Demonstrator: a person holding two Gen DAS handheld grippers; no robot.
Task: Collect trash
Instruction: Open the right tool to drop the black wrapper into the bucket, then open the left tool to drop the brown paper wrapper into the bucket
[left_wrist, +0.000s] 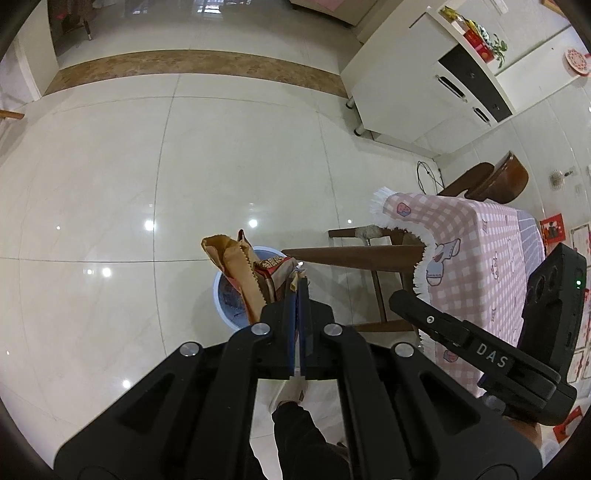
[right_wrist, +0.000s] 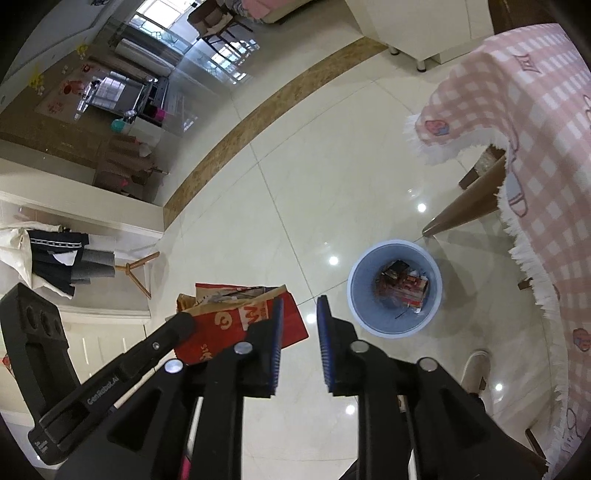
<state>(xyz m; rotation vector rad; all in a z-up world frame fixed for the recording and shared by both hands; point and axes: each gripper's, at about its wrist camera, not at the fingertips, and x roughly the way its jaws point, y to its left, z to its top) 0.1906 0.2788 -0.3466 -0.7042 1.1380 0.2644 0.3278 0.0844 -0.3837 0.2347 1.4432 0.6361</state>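
One light-blue waste bin (right_wrist: 395, 288) stands on the tiled floor, near the fringed corner of one pink checked tablecloth (right_wrist: 535, 147). One crumpled paper bag (left_wrist: 255, 273) is counted, brown and red. Two grippers appear: the left gripper (left_wrist: 298, 295) and the right gripper (right_wrist: 300, 325). One white cabinet (left_wrist: 417, 85) and one dark wooden chair (left_wrist: 495, 181) complete the count.

Bright, sharp pics w/ ceiling-light glare on floor (left_wrist: 110, 166), fisheye edges.
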